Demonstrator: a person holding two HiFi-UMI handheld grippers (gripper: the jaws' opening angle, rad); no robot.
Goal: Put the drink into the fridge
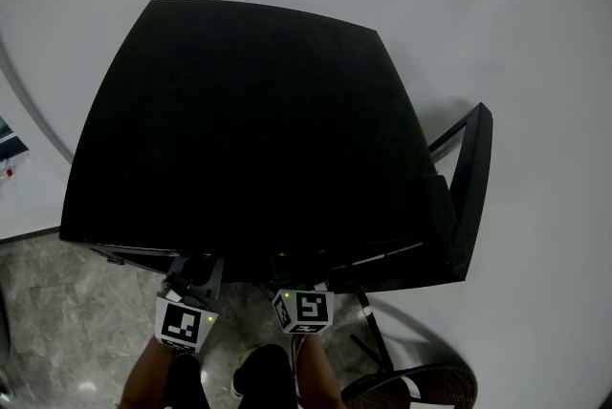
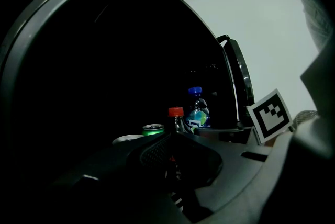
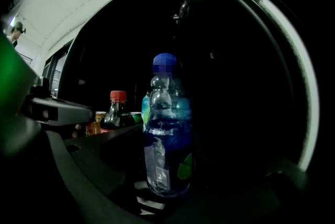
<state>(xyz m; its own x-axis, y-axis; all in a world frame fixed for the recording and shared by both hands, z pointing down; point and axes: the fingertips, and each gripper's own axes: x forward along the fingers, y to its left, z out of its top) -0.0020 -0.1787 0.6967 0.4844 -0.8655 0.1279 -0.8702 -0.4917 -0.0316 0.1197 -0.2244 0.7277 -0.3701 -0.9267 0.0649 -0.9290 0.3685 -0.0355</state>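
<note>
- My right gripper is clamped on the drink, a clear bottle with a blue cap and blue label, upright in the centre of the right gripper view.
- In the left gripper view the same drink stands right of centre, just beside the right gripper's marker cube.
- My left gripper looks drawn narrow, jaws meeting at a point with nothing between them; the view is very dark.
- In the head view the black fridge fills the middle of the frame, with its door swung open at the right edge.
- Both grippers sit at the bottom of the head view, at the fridge's front edge, jaws tucked under its top.
- Inside, a dark bottle with a red cap stands left of the drink, with a green can and a silver can nearby.
</note>
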